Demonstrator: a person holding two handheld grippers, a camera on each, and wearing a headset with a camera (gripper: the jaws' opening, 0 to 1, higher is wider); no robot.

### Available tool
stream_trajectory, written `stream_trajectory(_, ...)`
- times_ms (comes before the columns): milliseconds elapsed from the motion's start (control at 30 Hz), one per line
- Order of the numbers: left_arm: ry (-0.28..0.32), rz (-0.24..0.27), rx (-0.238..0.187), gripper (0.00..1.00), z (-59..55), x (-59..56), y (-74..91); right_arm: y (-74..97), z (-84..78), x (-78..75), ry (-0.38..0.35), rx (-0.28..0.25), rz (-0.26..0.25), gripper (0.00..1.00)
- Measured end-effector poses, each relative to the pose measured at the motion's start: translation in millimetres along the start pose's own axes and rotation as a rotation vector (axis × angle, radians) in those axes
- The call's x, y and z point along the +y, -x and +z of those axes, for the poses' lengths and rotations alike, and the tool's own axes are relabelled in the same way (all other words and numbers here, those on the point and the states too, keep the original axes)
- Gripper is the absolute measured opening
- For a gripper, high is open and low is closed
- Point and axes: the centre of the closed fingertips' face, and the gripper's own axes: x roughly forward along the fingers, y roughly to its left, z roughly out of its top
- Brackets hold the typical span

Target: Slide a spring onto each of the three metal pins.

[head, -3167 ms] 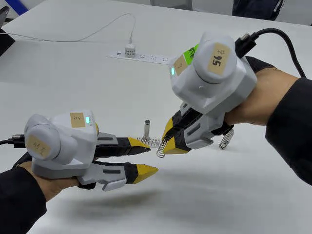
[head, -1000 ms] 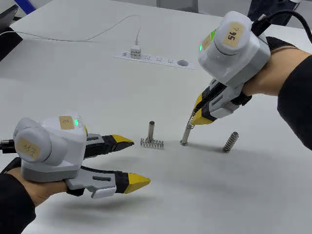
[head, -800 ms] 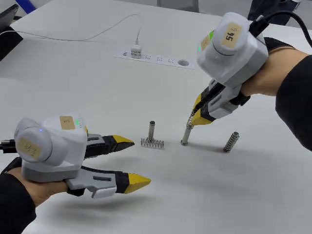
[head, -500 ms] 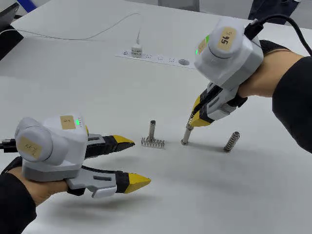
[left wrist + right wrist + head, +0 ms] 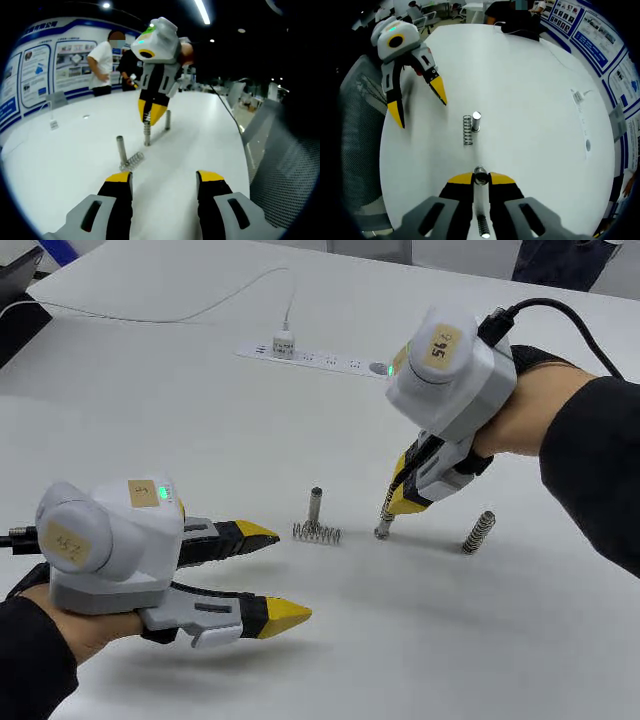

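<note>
The right gripper (image 5: 397, 503) clamps a spring (image 5: 146, 129) on a metal pin (image 5: 382, 530); ahead of the left gripper (image 5: 268, 573), jaws apart, a loose spring (image 5: 316, 533) touches a bare pin (image 5: 315, 503).

A loose spring (image 5: 316, 533) lies beside the bare pin (image 5: 315, 502); middle pin (image 5: 383, 528) and right pin (image 5: 479, 531) wear springs.

The tabletop (image 5: 150, 390) and power strip (image 5: 310, 358) are plain white, the left tongs (image 5: 291, 573) and right tongs (image 5: 392, 505) are pale grey with black, yellow-tipped jaws, each spring (image 5: 316, 533) and pin (image 5: 315, 502) is bare silver, and the sleeves (image 5: 600, 470) are black.
</note>
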Motion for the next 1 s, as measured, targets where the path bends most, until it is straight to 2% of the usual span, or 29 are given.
stream_trajectory(267, 0.002, -0.003, 0.003, 0.52, -0.8, -1.2, -0.6, -7.4, -7.1, 3.0, 0.0, 0.031, 0.005, 0.12)
stream_trajectory(1000, 0.006, -0.001, 0.003, 0.52, -0.6, -0.8, 0.2, -17.2, -14.3, 5.5, -0.023, 0.047, 0.003, 0.13)
